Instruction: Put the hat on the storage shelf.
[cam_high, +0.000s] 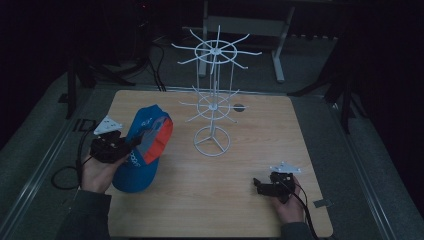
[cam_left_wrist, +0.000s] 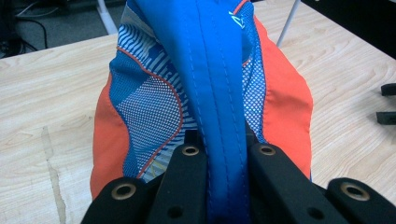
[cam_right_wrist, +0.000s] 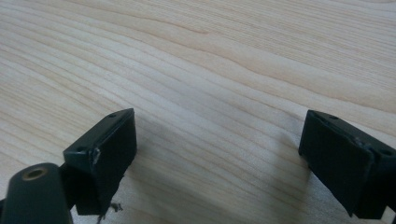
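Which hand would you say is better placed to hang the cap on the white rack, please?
Probably the left: the left gripper is already shut on the blue-and-orange cap, beside the white wire rack. The right gripper is open over bare table.

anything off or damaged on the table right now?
Nothing spilled or broken. The cap is pinched by the left gripper and lies on its side on the table. The wire rack stands upright with bare hooks. The right gripper is open.

- Cap (cam_left_wrist: 219, 70): bright blue middle band with stitched seams, orange side panels, blue-and-white striped and dotted mesh edged with thin orange piping.
- Rack (cam_high: 214, 100): white wire.
- Table (cam_high: 240, 190): pale wood grain.
- Left tongs (cam_left_wrist: 219, 158), right tongs (cam_right_wrist: 219, 158): black.
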